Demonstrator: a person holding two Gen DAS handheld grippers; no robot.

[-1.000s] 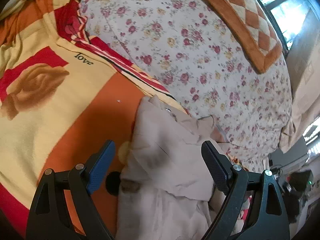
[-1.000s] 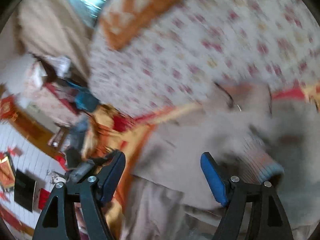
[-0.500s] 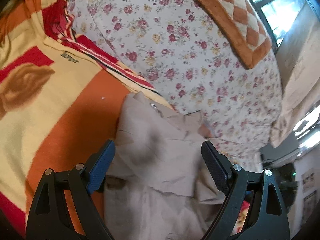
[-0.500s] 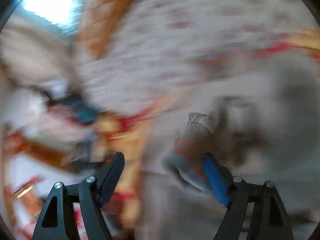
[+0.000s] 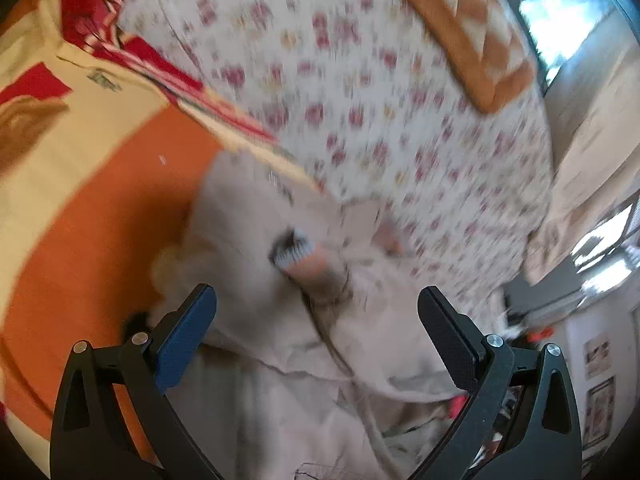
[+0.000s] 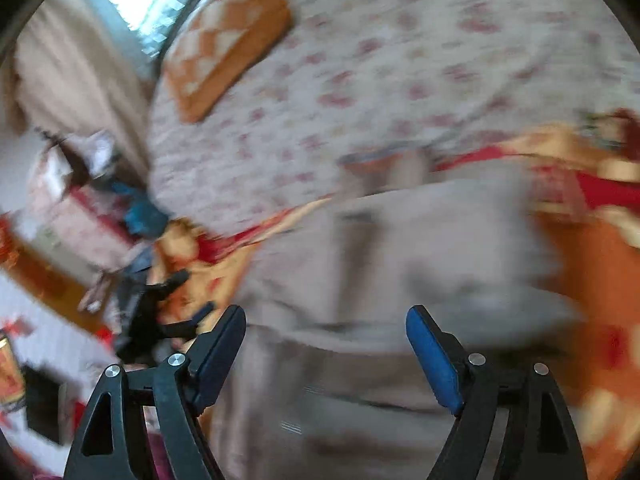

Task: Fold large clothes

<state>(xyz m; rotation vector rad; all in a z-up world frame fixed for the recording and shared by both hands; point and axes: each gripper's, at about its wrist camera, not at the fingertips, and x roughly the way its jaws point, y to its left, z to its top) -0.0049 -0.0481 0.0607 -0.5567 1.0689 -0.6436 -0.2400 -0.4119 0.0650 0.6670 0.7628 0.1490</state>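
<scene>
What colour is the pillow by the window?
Orange and cream checks, on the pillow; the left wrist view shows it best.

1. A bed carries everything, dressed in a white floral sheet (image 5: 400,128) printed with small red and pink flowers.
2. An orange, cream and red patterned blanket (image 5: 92,184) is spread over the near part of the bed, its striped red edge running against the floral sheet.
3. A beige garment (image 5: 256,264) lies crumpled on the blanket, its far edge reaching the floral sheet; a ribbed cuff with an orange band (image 5: 298,252) rests on top of it.
4. An orange and cream checked cushion (image 5: 472,40) lies on the floral sheet at the far side, near the window.
</scene>
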